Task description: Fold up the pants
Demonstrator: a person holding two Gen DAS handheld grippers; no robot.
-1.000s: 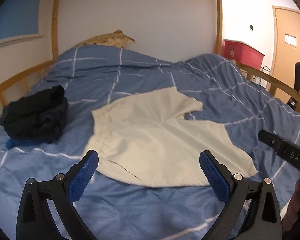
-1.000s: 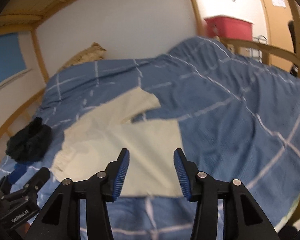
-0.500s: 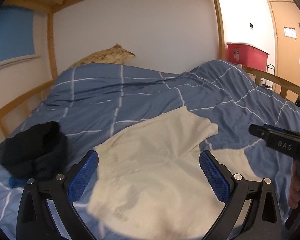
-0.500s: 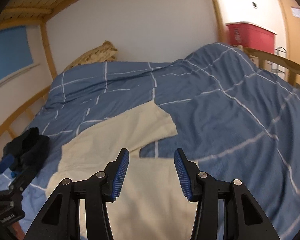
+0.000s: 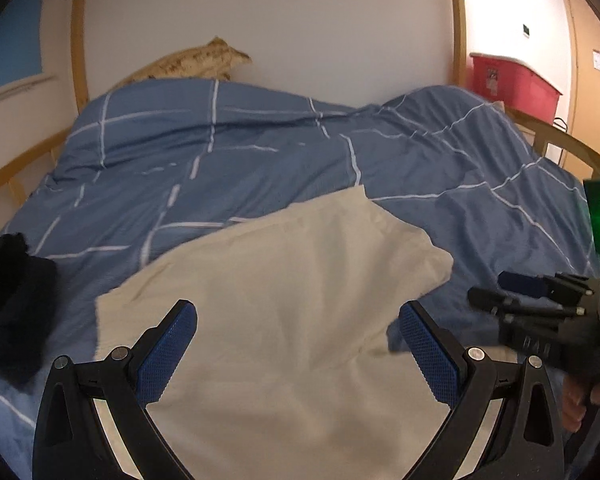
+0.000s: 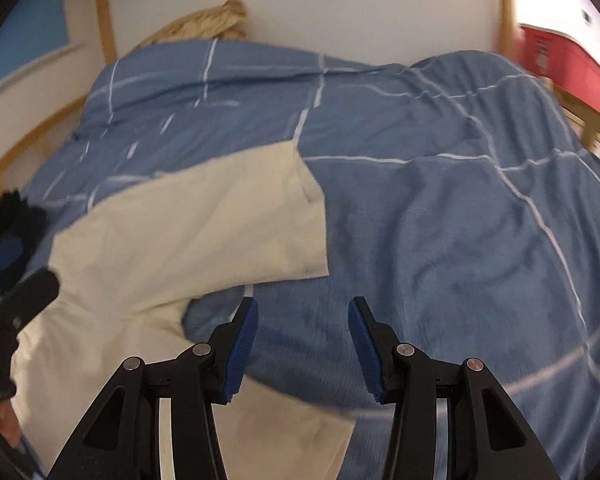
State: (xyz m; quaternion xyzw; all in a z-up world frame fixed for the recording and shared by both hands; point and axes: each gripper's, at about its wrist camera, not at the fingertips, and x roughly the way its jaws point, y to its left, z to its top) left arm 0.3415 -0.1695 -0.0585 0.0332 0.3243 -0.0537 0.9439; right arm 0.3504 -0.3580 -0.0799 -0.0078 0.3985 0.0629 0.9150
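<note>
Cream pants [image 5: 284, 304] lie spread flat on the blue checked duvet [image 5: 260, 152], legs apart in a V; they also show in the right wrist view [image 6: 188, 240]. My left gripper [image 5: 298, 344] is open and empty, low over the pants' middle. My right gripper [image 6: 302, 344] is open and empty, over the duvet in the gap between the two legs, with the near leg's hem under its left finger. The right gripper also shows at the right of the left wrist view [image 5: 540, 312].
A dark bundle of clothes [image 5: 12, 300] lies on the bed's left side. A tan pillow [image 5: 196, 62] sits at the head by the white wall. Wooden bed rails [image 5: 572, 148] run along both sides. A red bin [image 5: 508, 84] stands beyond the right rail.
Both grippers have dropped lower and moved forward over the pants. The right gripper has shifted right, from over the near leg to the gap between the legs. Both stay open.
</note>
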